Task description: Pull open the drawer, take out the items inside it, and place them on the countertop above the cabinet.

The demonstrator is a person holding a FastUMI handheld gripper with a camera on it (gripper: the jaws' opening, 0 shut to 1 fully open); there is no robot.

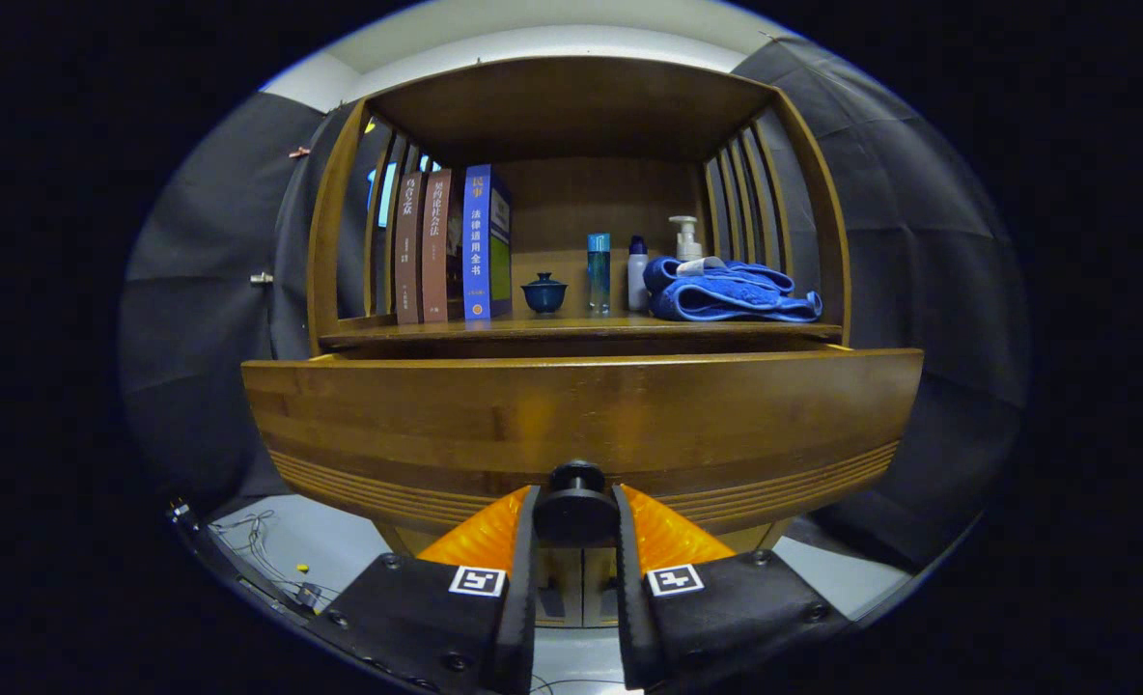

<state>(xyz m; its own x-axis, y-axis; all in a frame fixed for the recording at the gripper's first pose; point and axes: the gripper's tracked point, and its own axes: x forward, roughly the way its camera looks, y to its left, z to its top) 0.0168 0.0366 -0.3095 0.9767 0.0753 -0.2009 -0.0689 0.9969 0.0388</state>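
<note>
Gripper [576,521] was clamped on the black drawer knob [576,502], both orange fingers [480,536] pressing its sides for pulling, with the drawer [581,415] standing partway out below the countertop [581,330], contents hidden behind its front.

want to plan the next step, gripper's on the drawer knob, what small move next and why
Probably keep pulling straight back. The gripper has both fingers pressed on the black knob, and the drawer front stands only a little way out from the cabinet, with a narrow gap under the countertop. The drawer's inside is not yet visible from here, so nothing can be taken out until it opens further.
</note>
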